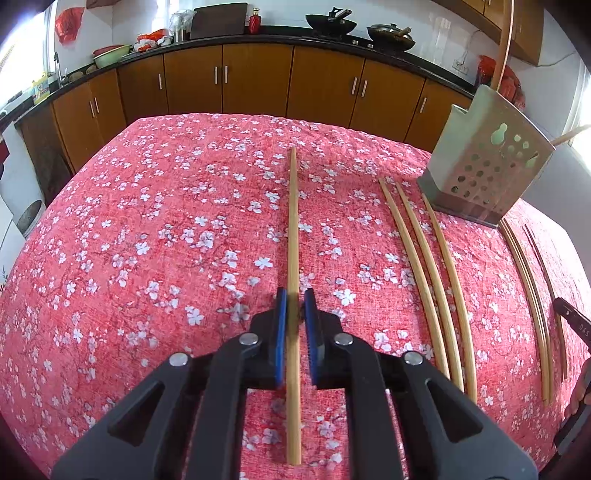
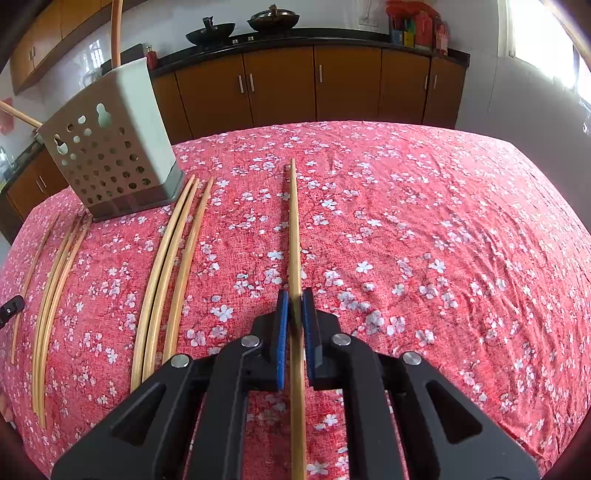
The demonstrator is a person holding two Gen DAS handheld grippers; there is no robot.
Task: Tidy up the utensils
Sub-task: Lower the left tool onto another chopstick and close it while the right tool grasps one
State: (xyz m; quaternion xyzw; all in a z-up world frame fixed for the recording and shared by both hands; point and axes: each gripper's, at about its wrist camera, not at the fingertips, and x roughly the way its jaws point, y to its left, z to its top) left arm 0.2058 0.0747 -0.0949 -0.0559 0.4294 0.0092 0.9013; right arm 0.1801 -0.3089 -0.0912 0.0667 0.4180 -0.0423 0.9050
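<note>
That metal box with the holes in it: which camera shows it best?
The right wrist view. The perforated holder stands large there, its holed front and plain side both facing the camera, a chopstick poking out the top. The left wrist view shows the holder smaller, off near the right edge.

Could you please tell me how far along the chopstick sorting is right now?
Early on. Done: at least one chopstick stands in the perforated holder. In hand: the left gripper and right gripper each have a chopstick between their fingers. Left: the loose chopsticks lying on the floral cloth.
</note>
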